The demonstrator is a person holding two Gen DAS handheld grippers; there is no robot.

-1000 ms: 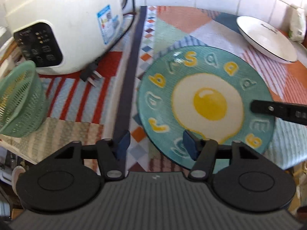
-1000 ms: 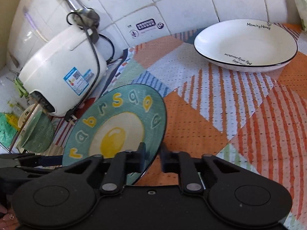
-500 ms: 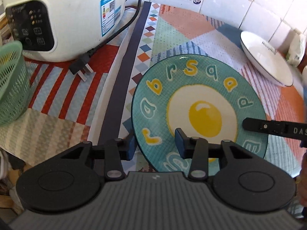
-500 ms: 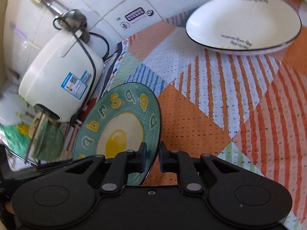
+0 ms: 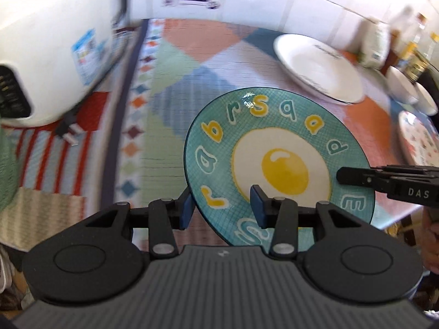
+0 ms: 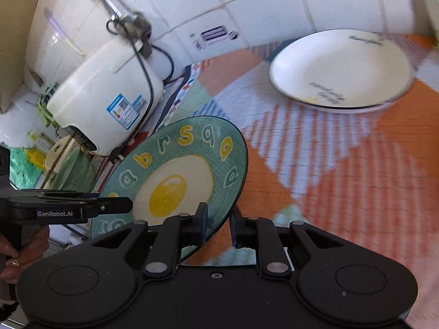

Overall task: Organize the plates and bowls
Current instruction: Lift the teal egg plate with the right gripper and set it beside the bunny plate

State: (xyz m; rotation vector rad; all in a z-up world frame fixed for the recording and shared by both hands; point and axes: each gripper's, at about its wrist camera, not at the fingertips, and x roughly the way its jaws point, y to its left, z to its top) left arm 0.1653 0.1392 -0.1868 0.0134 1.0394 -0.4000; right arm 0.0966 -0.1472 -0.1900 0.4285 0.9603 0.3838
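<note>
**Bright daylight, motion blur toward the edges**

Both views are brightly lit by soft daylight, and shadows are faint. A small white glare spot sits on the far rim of the teal egg plate (image 5: pixel 277 161), with a softer sheen on its yolk. The left wrist view is smeared by motion: the rice cooker (image 5: pixel 46 63), the patterned cloth (image 5: pixel 153 126) and the jars at the right edge are streaked. In the right wrist view the white plate (image 6: pixel 340 68) and orange stripes blur. Fisheye distortion bends the wall tiles (image 6: pixel 274 2); corners darken.
</note>
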